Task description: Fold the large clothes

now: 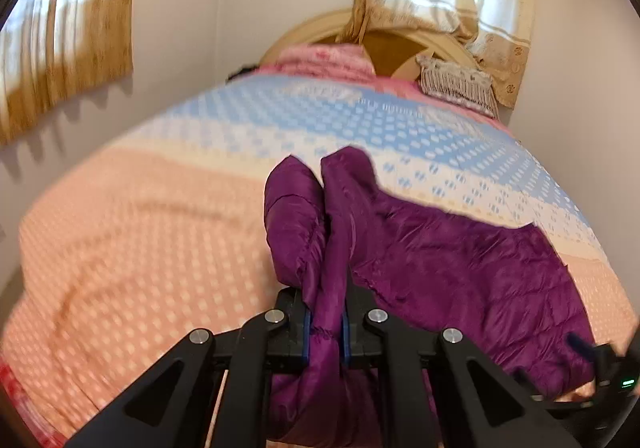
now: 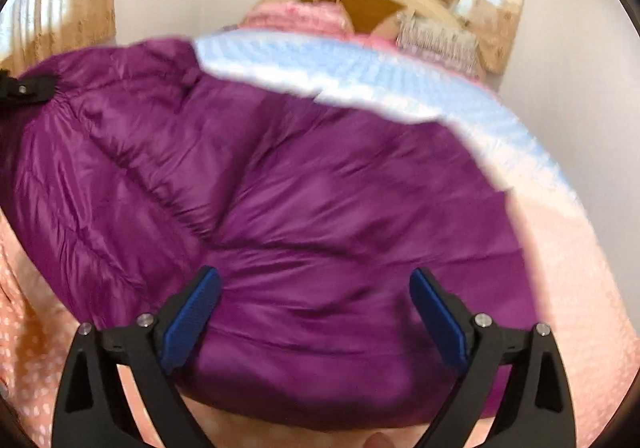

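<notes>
Purple padding fills the middle of both views: your puffy jacket (image 2: 280,187) lies spread on the bed (image 1: 140,228), over the peach part of the patterned cover and reaching toward the blue-and-white band above it. Your left tool (image 1: 325,324) is clamped on a bunched fold of the jacket, and the cloth rises out of the pads in two rounded humps at frame centre. Your right tool (image 2: 316,312) stands apart, its blue pads (image 2: 188,324) wide on either side of the jacket's near edge, gripping nothing; the left tool shows as a dark shape at the far left edge of that view. At the top of the left wrist view sit a pink folded blanket (image 1: 328,59), a fringed pillow (image 1: 456,83) and a rounded headboard (image 1: 392,43), with curtains (image 1: 68,47) at upper left and upper right. Both views are blurred.
</notes>
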Demonstrator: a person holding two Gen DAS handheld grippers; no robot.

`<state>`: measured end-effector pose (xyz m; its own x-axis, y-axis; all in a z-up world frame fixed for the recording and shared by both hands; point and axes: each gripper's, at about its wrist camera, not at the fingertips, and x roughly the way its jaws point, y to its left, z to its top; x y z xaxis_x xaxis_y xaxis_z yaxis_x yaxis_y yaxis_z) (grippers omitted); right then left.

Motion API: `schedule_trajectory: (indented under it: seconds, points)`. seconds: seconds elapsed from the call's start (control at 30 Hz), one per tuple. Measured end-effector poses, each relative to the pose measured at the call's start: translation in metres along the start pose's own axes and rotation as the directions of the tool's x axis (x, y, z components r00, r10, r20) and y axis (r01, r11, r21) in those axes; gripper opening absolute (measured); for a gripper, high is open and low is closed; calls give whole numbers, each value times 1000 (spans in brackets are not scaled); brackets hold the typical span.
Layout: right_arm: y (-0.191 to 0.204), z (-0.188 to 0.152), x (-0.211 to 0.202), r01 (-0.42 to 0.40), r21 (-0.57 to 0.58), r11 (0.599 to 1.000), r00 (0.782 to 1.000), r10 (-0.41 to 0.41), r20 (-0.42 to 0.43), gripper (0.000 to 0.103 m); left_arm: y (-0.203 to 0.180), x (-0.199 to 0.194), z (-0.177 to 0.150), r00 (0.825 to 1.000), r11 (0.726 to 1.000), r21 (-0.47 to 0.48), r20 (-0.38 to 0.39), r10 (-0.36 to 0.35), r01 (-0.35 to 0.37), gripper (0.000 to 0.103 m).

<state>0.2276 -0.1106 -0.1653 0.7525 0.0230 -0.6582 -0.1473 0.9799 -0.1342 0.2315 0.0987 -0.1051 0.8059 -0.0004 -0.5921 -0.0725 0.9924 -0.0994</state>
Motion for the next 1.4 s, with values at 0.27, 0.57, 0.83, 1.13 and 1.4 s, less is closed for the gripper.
schedule_trajectory:
  seconds: [0.27, 0.57, 0.83, 1.13, 1.4]
  points:
    - [-163, -29, -24, 270, 166, 949, 963, -268, -31, 103, -133, -29, 12, 986, 965, 245, 111, -127, 96, 10]
    - [-256, -92, -41, 371, 334, 867, 928, -339, -152, 103, -301, 11, -54, 974, 824, 544, 52, -222, 159, 10]
    - [-254, -114, -47, 360, 363, 860, 932, -313, -181, 103, -347, 41, -130, 975, 666, 727, -26, -219, 169, 10]
    - [-248, -112, -35, 346, 353, 869, 936, -296, -190, 103, -347, -32, -126, 947, 628, 763, 68, -313, 153, 86]
    - [-248, -75, -52, 324, 362, 874, 946, -294, -137, 84, -277, -38, -55, 964, 802, 585, 122, -234, 121, 94]
